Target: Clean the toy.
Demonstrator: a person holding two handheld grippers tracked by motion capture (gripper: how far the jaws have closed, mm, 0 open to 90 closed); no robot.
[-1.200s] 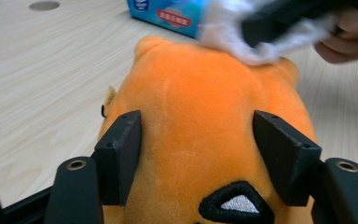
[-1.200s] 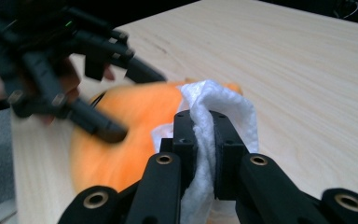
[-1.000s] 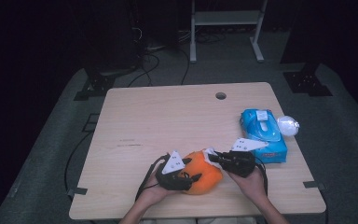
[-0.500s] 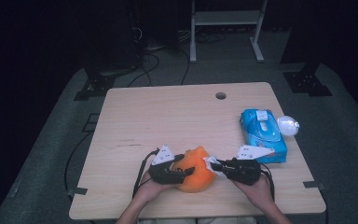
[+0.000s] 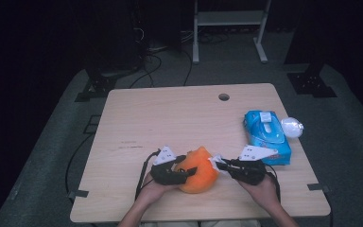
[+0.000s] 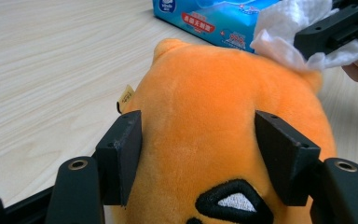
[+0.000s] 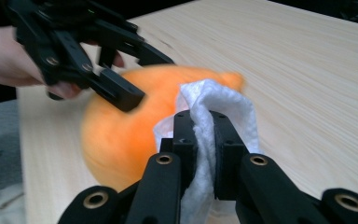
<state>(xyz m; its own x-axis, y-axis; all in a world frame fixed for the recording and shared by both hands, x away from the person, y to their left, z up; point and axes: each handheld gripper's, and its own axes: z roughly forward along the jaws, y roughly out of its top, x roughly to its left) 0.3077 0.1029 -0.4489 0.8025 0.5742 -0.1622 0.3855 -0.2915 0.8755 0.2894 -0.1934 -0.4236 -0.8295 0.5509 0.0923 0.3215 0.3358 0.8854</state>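
The left claw (image 6: 200, 158) pinches the round orange plush toy (image 6: 223, 116); the right claw (image 7: 205, 135) pinches a crumpled white wipe (image 7: 223, 107). Hard rubbing could pull the toy free.

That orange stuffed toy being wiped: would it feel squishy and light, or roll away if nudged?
Probably squishy: the orange plush toy bulges between the left gripper pads. Its fuzzy fabric looks grippy, not slippery. It likely weighs little for its bulk, so the white wipe in the right gripper might shove it unless held; its rounded body could rock.
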